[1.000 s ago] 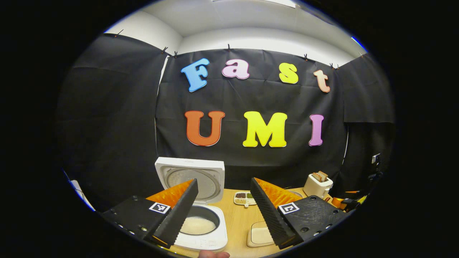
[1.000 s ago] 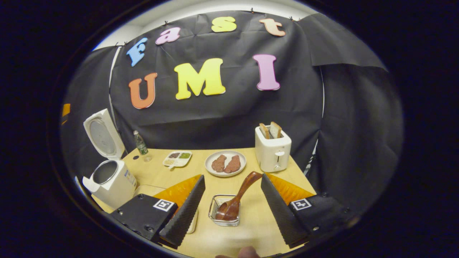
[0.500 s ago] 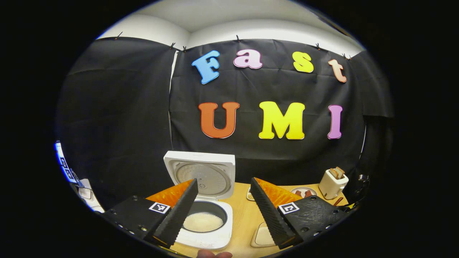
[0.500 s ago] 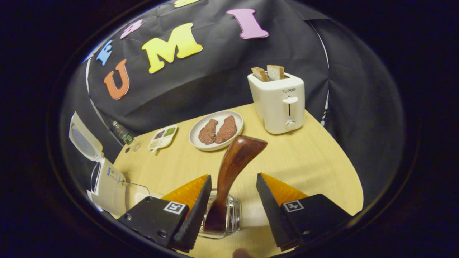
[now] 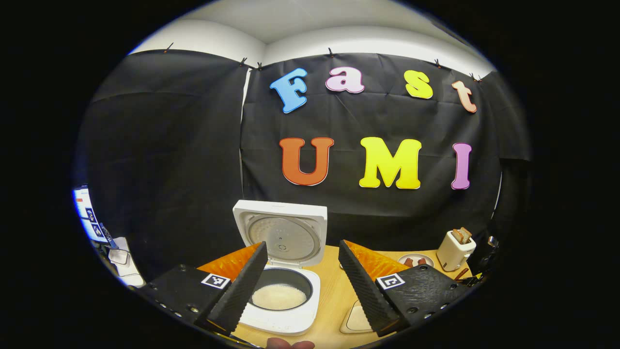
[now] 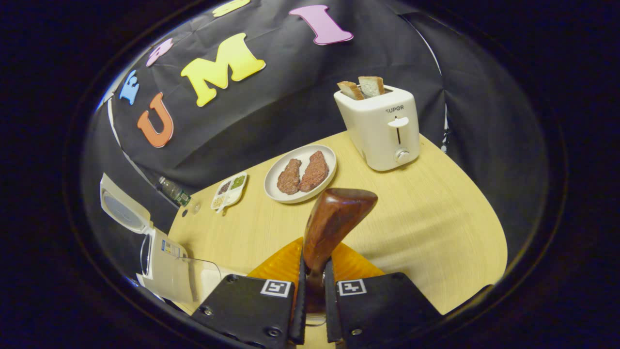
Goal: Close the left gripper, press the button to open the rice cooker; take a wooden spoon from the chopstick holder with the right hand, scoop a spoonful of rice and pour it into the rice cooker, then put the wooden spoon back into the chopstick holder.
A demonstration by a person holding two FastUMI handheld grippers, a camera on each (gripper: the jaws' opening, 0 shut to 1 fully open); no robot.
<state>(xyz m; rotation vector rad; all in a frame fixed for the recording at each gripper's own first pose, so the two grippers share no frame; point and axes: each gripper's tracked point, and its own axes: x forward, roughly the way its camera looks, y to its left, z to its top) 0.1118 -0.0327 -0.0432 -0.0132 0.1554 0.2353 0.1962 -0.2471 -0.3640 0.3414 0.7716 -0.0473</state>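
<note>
While the left claw (image 5: 302, 281) hangs wide, the right claw (image 6: 314, 303) clamps the stiff, light, likely slick spoon (image 6: 334, 218) mid-handle, bowl at 6 o'clock.

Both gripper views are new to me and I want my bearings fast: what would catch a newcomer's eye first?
In the right gripper view, the right gripper is shut on the wooden spoon, whose handle rises at the centre. Behind it on the table stand a toaster with bread and a plate with two brown pieces. In the left gripper view, the open left gripper frames the rice cooker, lid up, rice inside.
</note>
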